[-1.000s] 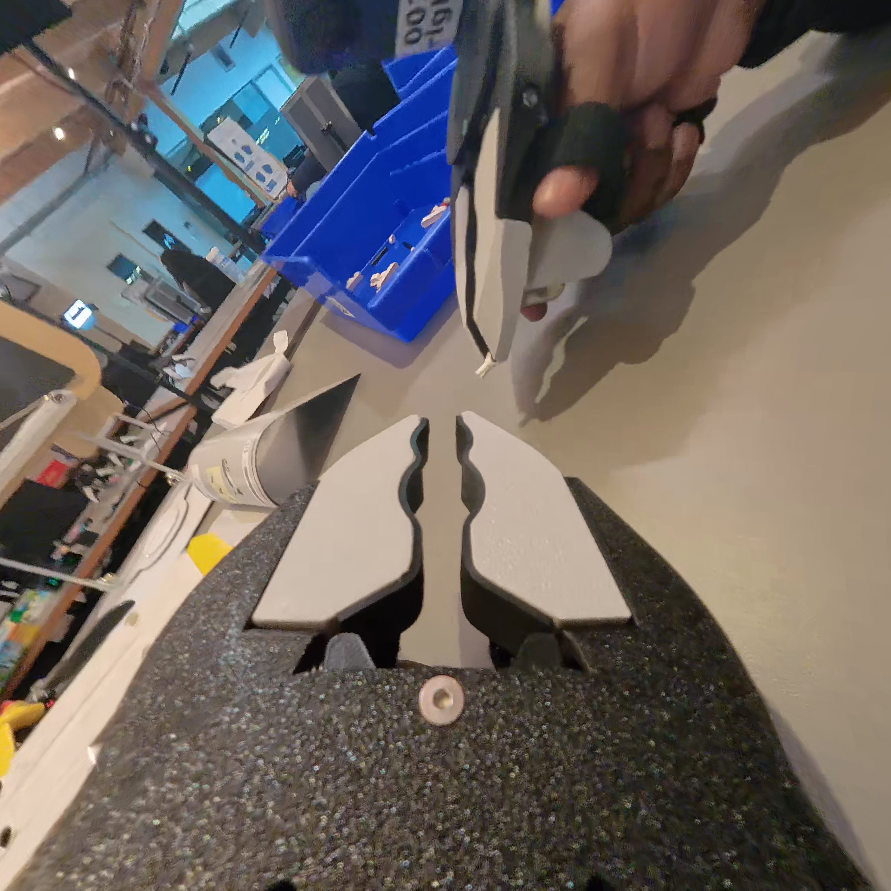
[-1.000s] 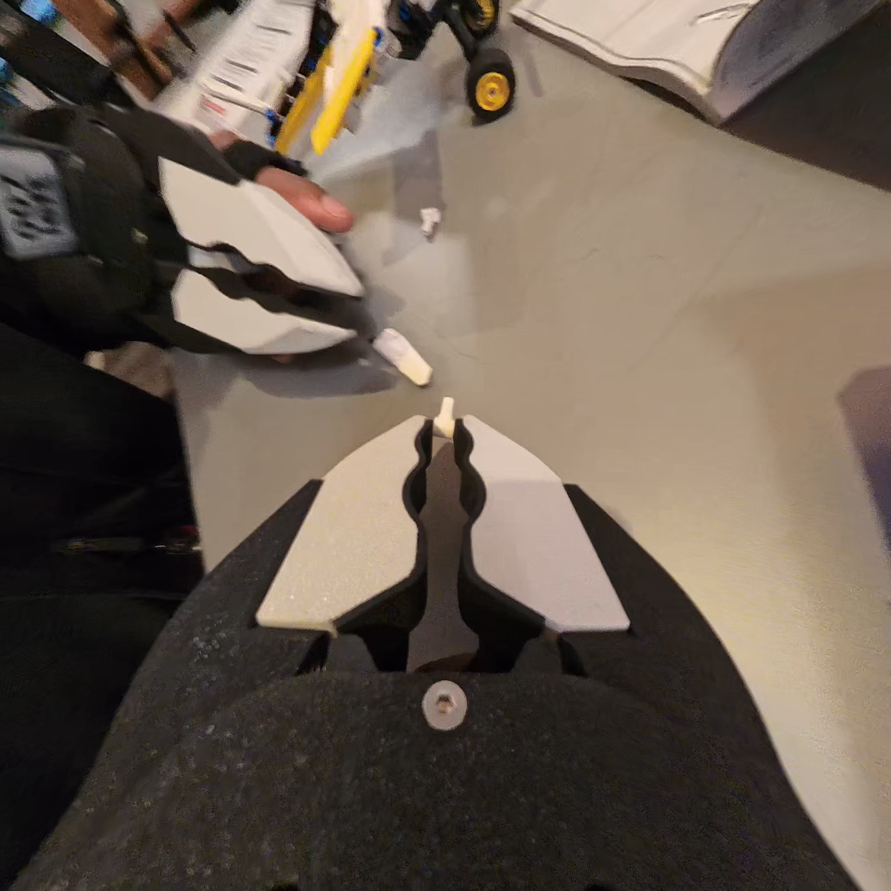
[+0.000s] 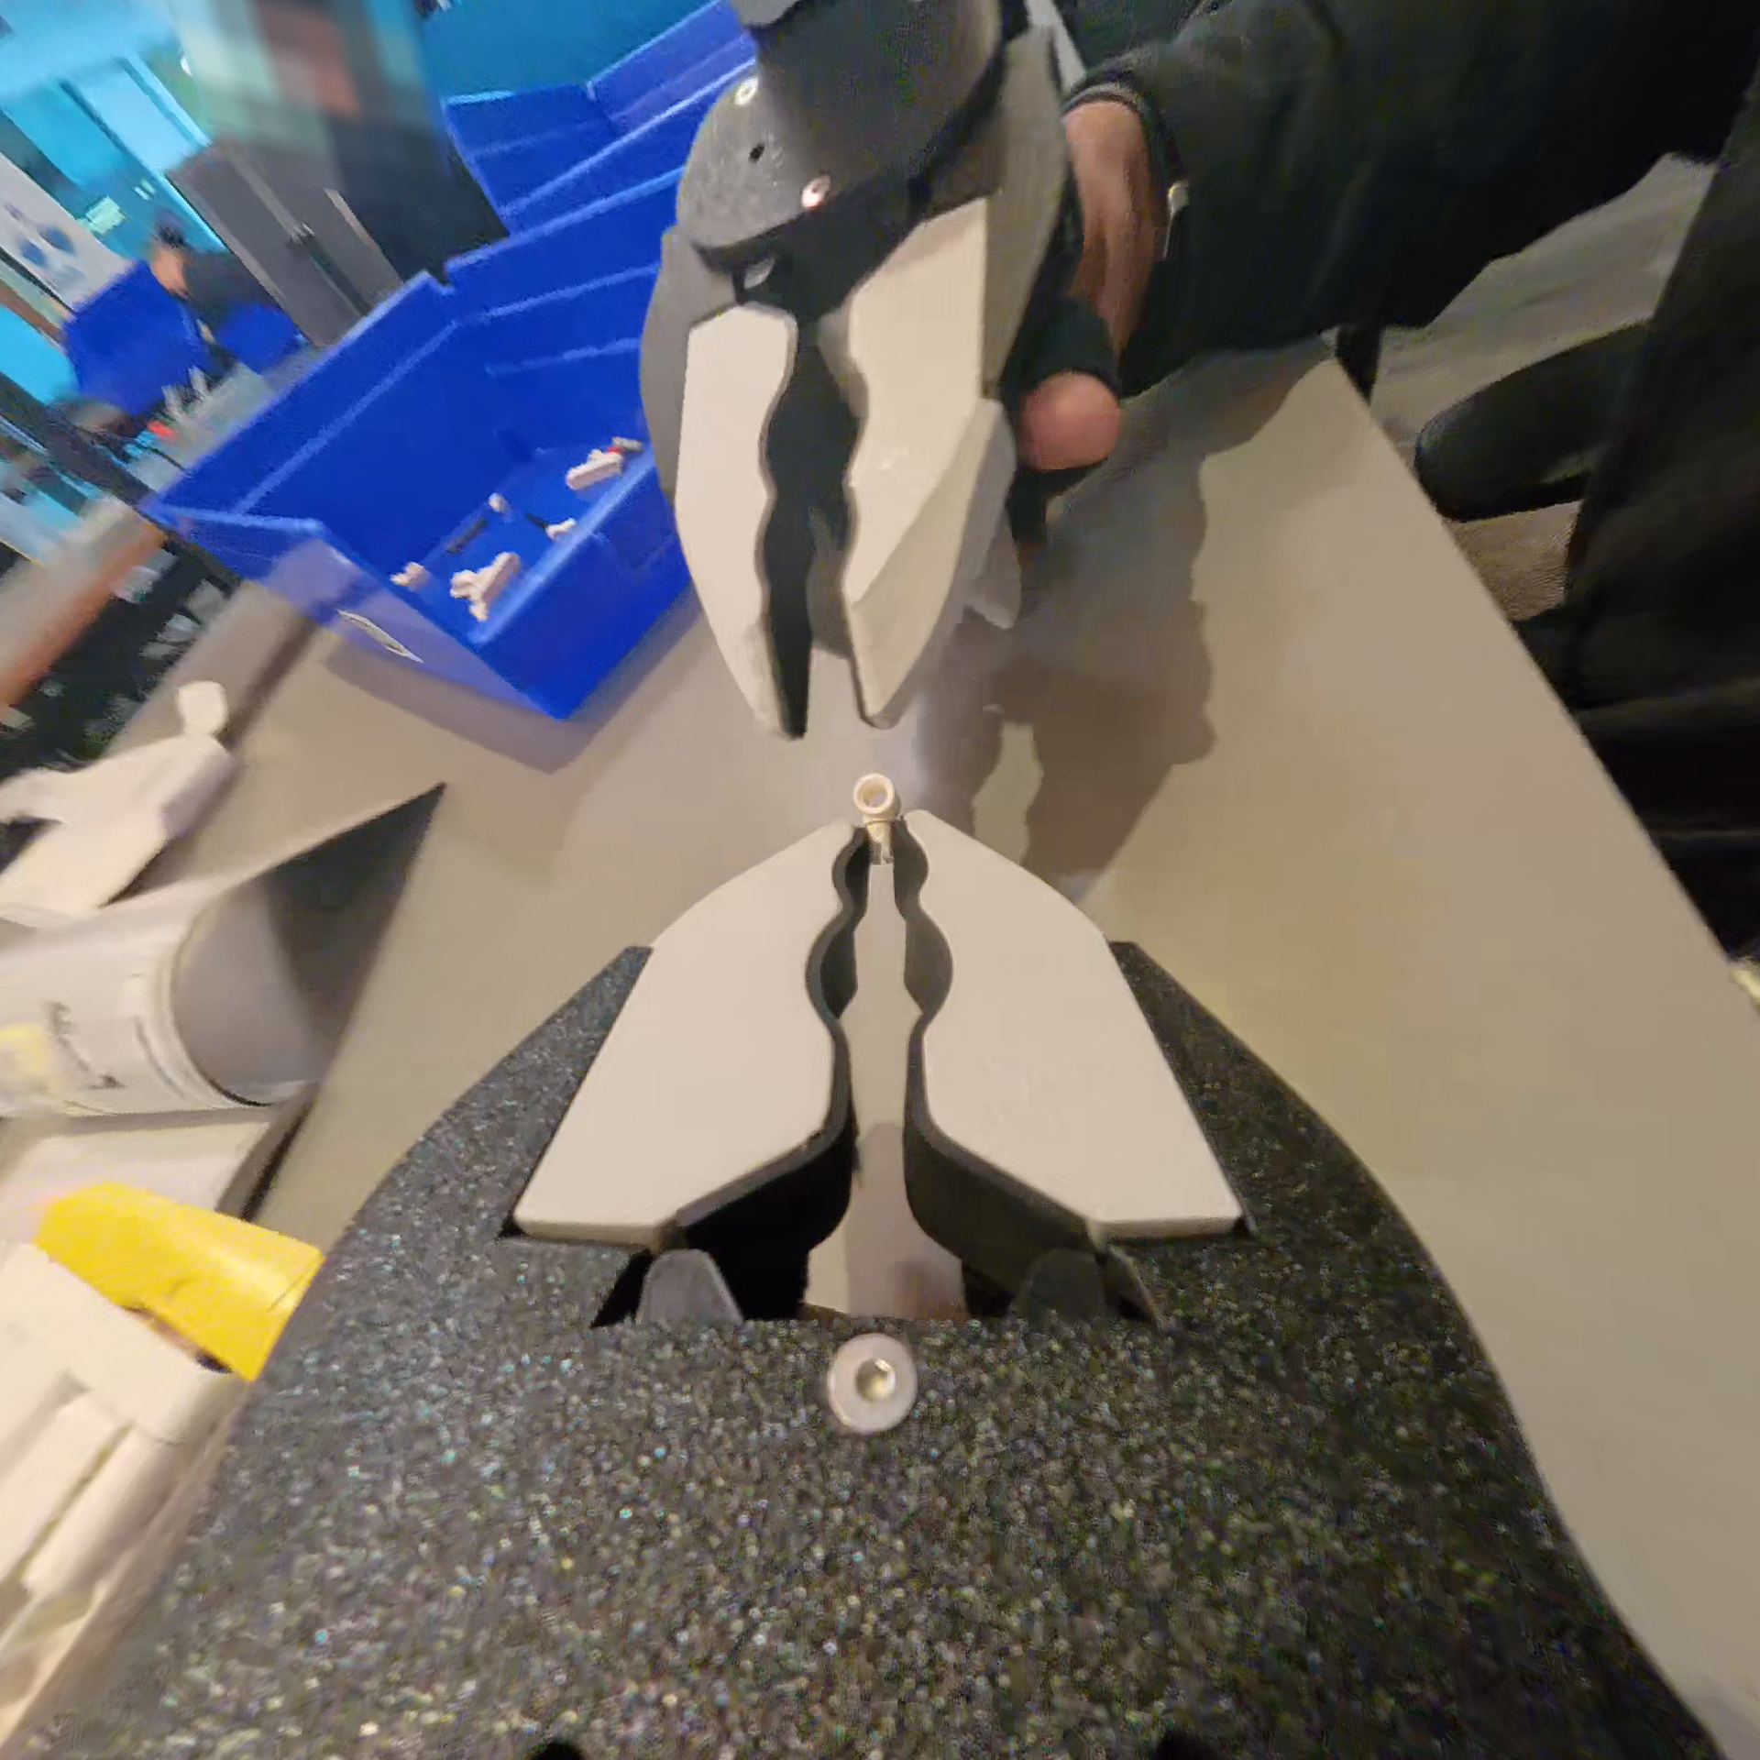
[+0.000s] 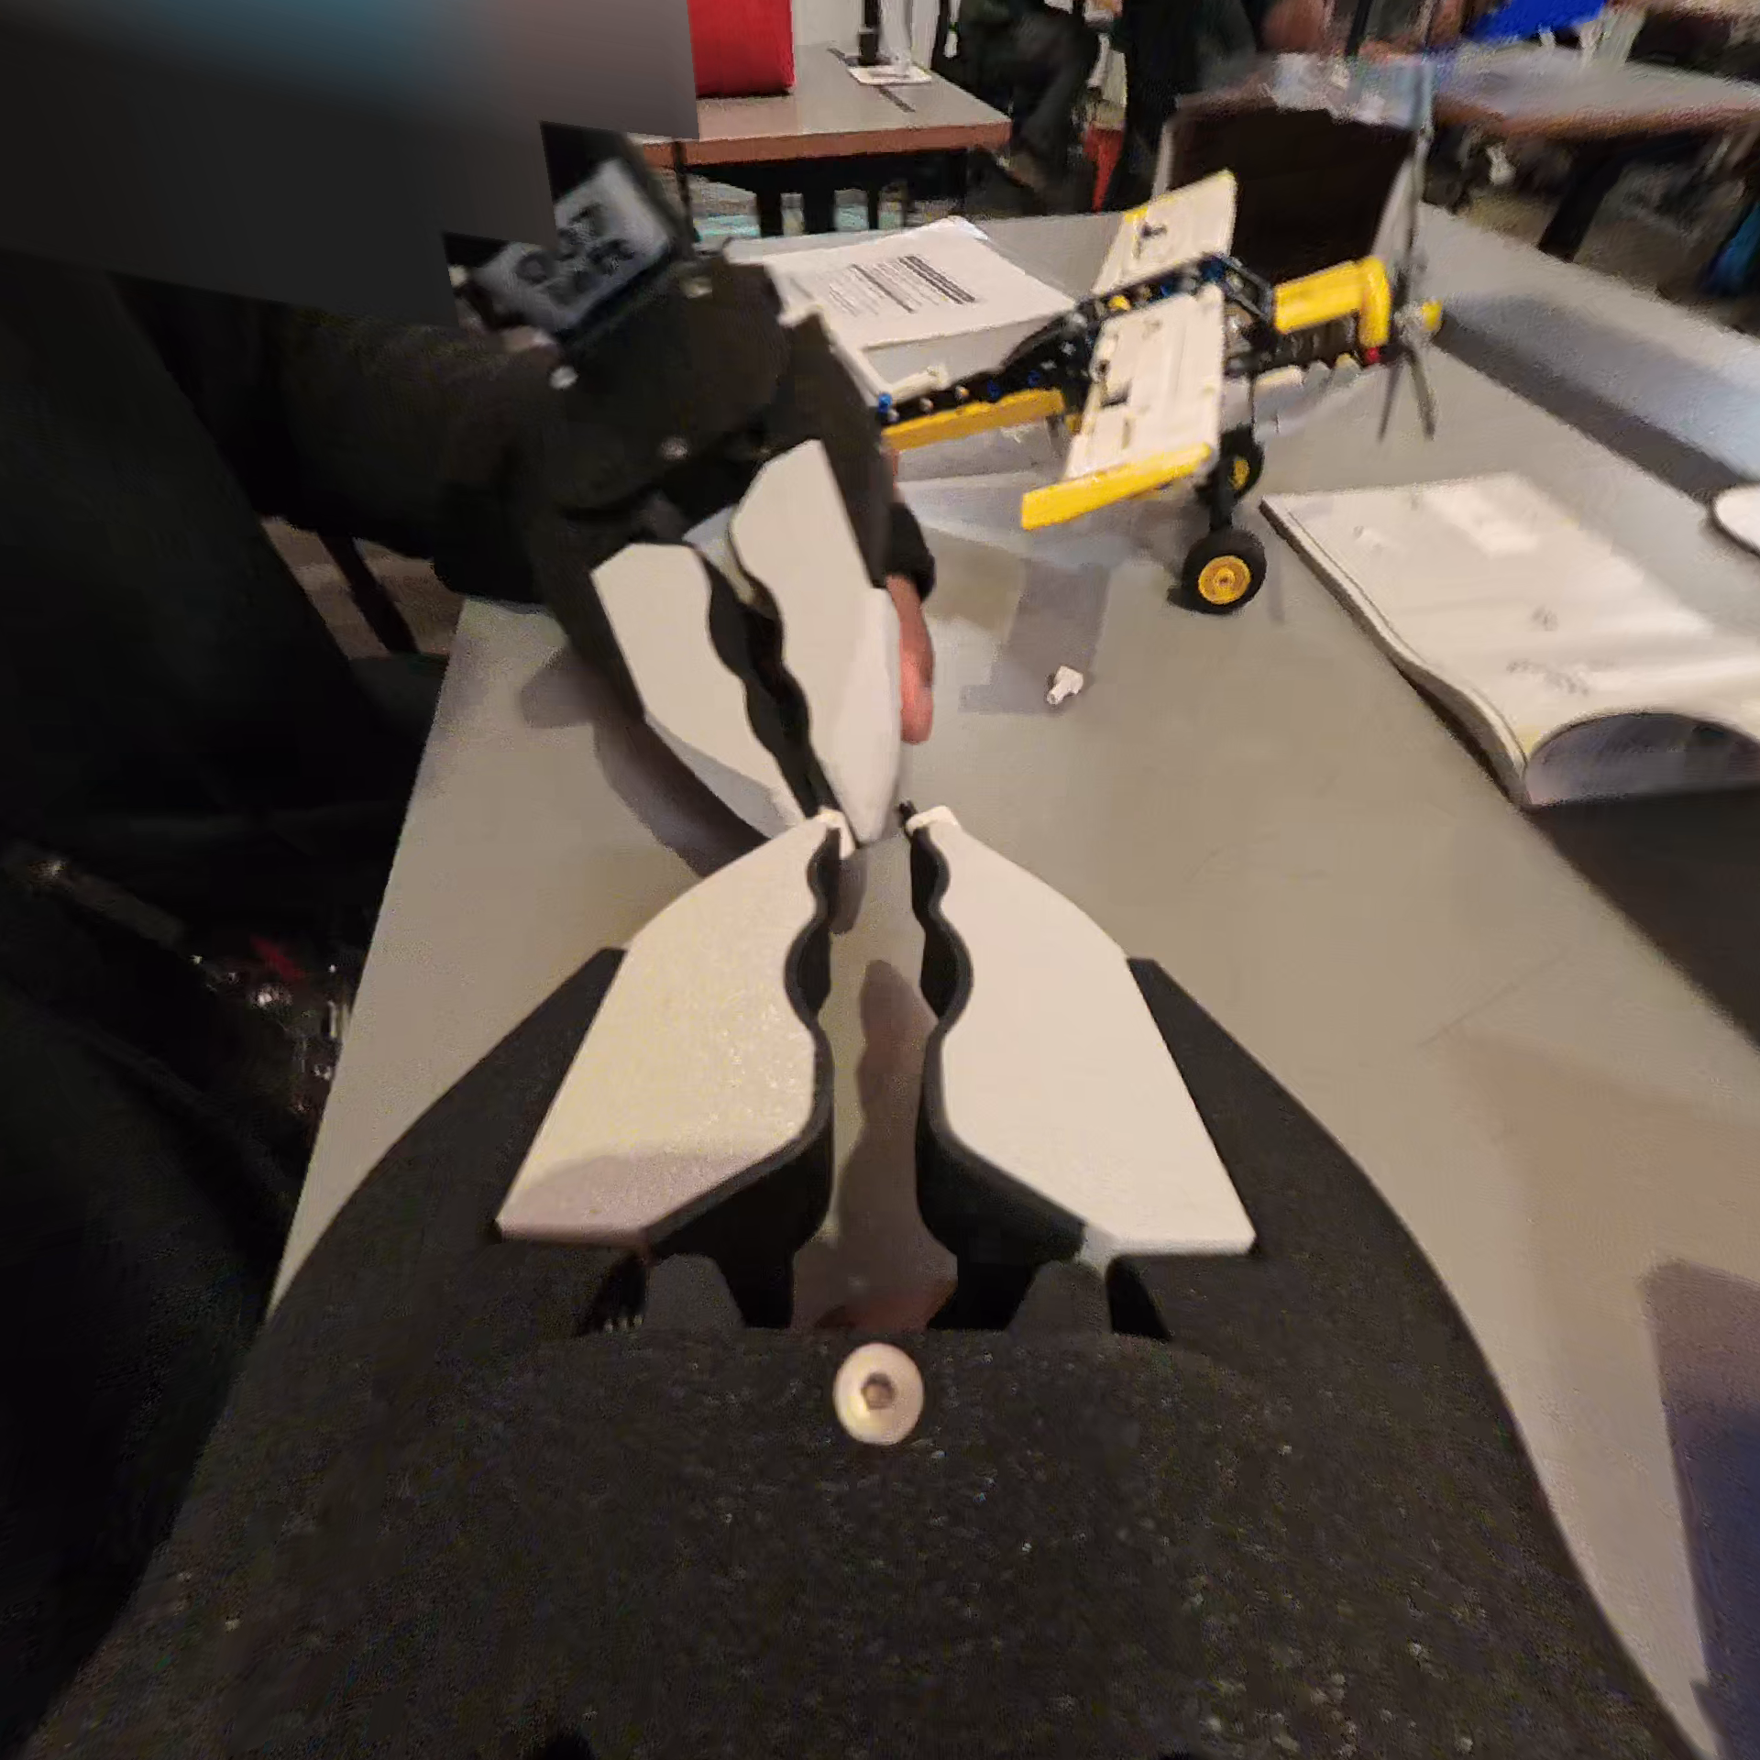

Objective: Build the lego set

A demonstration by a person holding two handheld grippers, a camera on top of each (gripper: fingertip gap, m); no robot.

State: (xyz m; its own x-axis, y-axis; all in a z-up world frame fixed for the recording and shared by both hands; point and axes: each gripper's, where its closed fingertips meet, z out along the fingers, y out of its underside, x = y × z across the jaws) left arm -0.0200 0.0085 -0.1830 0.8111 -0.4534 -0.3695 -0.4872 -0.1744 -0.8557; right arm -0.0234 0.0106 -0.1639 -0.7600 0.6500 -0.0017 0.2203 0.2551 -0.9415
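matt table (image 4: pixel 1238 952) — glossy plastic bin (image 3: pixel 410 400)

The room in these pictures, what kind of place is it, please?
Probably a shared workshop or lab for building brick models. A grey table holds a half-built yellow and white model plane and an open instruction booklet; a blue parts bin stands nearby, with more tables behind.

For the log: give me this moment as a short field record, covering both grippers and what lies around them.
Left gripper: fingers closed on a small cream peg, ring end poking past the tips
Right gripper: fingers apart, holding nothing, tips close to the peg
Surface: grey table
Beside left gripper: blue bin holding a few pale parts
Farther off: yellow and white model plane, open booklet, loose white piece
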